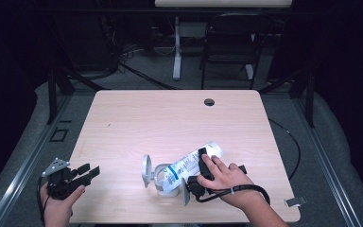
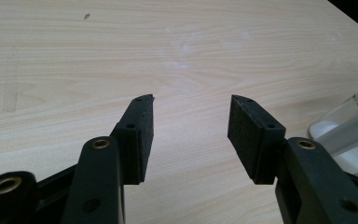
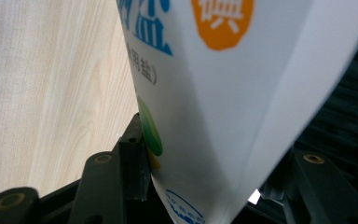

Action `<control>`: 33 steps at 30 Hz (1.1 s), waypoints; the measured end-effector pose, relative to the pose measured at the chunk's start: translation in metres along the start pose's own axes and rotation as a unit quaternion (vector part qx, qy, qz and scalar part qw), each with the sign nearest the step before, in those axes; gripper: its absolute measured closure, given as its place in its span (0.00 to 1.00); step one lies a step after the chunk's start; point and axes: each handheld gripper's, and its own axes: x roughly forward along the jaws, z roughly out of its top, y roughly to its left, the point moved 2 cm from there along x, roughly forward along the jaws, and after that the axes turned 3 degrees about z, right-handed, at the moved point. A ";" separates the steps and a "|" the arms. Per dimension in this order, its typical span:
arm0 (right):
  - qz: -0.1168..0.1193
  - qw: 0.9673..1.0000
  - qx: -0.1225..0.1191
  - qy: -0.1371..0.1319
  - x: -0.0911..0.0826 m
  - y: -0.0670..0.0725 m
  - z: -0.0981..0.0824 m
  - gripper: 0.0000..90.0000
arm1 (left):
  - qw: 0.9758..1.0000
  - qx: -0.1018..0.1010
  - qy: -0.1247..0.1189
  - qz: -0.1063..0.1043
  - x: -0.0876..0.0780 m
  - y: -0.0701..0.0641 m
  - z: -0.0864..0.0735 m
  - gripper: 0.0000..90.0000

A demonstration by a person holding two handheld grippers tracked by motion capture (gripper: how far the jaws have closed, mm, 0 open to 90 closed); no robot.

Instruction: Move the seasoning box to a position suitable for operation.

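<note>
Scene: a person at a pale wooden table [image 1: 137,118] works a two-jaw gripper in each hand, a chair [image 1: 229,45] standing well behind it.
Right gripper [image 1: 199,172]: its jaws stand wide around a white printed pouch [image 1: 191,163]; in the right gripper view the pouch [image 3: 214,107] presses against the left pad, so it appears clamped across its width.
Pouch: tilted, its lower end pointing down into a clear glass jar [image 1: 163,182] near the front edge, its upper end lifted toward the right; the angle suggests pouring or feeding the contents into the jar.
Jar lid [image 1: 145,171]: hinged open and standing upright at the jar's left, leaving the mouth free.
Left gripper [image 1: 87,172]: empty, jaws parted, hovering over the table's front left corner, well apart from the jar; the left gripper view shows bare wood between the pads [image 2: 142,135] and the jar's glass [image 2: 349,135] at the right edge.
Judgement: the left gripper seems parked in reserve, perhaps to steady the jar.
</note>
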 end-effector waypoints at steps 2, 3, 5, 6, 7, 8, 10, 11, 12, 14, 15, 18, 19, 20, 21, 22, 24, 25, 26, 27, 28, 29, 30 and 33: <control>0.000 1.000 -0.001 0.000 0.000 0.000 0.000 0.54 | 1.000 0.000 0.000 0.000 0.000 0.000 0.000 0.57; 0.000 1.000 -0.001 0.000 0.000 0.000 0.000 0.54 | 1.000 -0.001 0.000 0.000 0.000 0.000 0.000 0.56; 0.001 1.000 -0.001 0.000 0.000 0.000 0.000 0.54 | 1.000 -0.001 0.000 0.000 0.000 0.000 0.000 0.57; -0.001 1.000 -0.003 0.003 -0.001 -0.001 0.000 0.54 | 1.000 -0.001 0.000 0.000 0.000 0.000 0.000 0.56; 0.000 1.000 -0.003 0.003 -0.001 -0.001 0.000 0.54 | 1.000 -0.001 0.000 0.000 0.000 0.000 0.000 0.56; 0.000 1.000 -0.003 0.003 -0.001 -0.001 0.000 0.54 | 1.000 -0.001 0.000 -0.001 0.000 0.000 0.000 0.56; 0.000 1.000 -0.003 0.002 -0.001 -0.001 0.000 0.54 | 1.000 -0.001 0.000 0.000 0.000 0.000 0.000 0.57; 0.001 1.000 -0.001 0.000 0.000 -0.001 0.000 0.54 | 1.000 -0.001 0.000 0.000 0.000 0.000 0.000 0.56; 0.000 1.000 -0.003 0.003 -0.001 -0.001 0.000 0.54 | 1.000 -0.001 0.000 0.000 0.000 0.000 0.000 0.56; 0.001 1.000 -0.003 0.003 -0.001 -0.001 0.000 0.54 | 1.000 -0.002 0.001 0.000 0.000 0.001 0.000 0.57; 0.001 1.000 -0.001 0.001 0.000 -0.001 0.000 0.54 | 1.000 -0.002 0.001 0.000 0.000 0.001 0.000 0.56; 0.001 1.000 -0.001 0.000 0.000 -0.001 0.000 0.54 | 1.000 -0.001 0.000 0.000 0.000 0.000 0.000 0.56; 0.001 1.000 -0.001 0.001 -0.001 -0.001 0.000 0.54 | 1.000 -0.001 0.000 0.000 0.000 0.000 0.000 0.57; 0.001 1.000 -0.001 0.001 -0.001 -0.001 0.000 0.54 | 1.000 -0.001 0.000 0.000 0.000 0.000 0.000 0.56; 0.001 1.000 -0.001 0.000 -0.001 -0.001 0.000 0.54 | 1.000 -0.001 0.000 0.000 0.000 0.001 0.000 0.57; 0.000 1.000 -0.001 0.000 -0.001 -0.001 0.000 0.54 | 1.000 -0.002 0.000 0.000 0.000 0.001 0.000 0.56; 0.000 1.000 -0.001 0.000 0.000 -0.001 0.000 0.54 | 1.000 -0.002 0.000 0.000 0.000 0.001 0.000 0.57; 0.000 1.000 -0.002 0.000 0.000 -0.001 0.000 0.54 | 1.000 -0.002 0.001 0.000 0.000 0.001 0.000 0.57; 0.000 1.000 -0.002 0.000 -0.001 -0.001 0.000 0.54 | 1.000 -0.002 0.001 0.000 0.000 0.001 0.000 0.57; 0.000 1.000 -0.002 0.000 -0.001 -0.001 0.000 0.54 | 1.000 -0.002 0.001 0.000 0.000 0.001 -0.001 0.57; 0.000 1.000 -0.002 0.000 -0.001 -0.001 0.000 0.54 | 1.000 -0.003 -0.001 0.001 0.001 0.001 -0.001 0.57; 0.000 1.000 -0.002 0.000 -0.001 -0.001 0.000 0.54 | 1.000 -0.003 -0.001 0.001 0.001 0.001 -0.001 0.56; 0.000 1.000 -0.003 0.000 -0.001 -0.001 0.000 0.54 | 1.000 -0.003 -0.001 0.001 0.001 0.001 -0.001 0.56; -0.001 1.000 -0.004 0.000 -0.001 -0.001 0.000 0.54 | 1.000 -0.003 -0.001 0.001 0.001 0.001 -0.001 0.56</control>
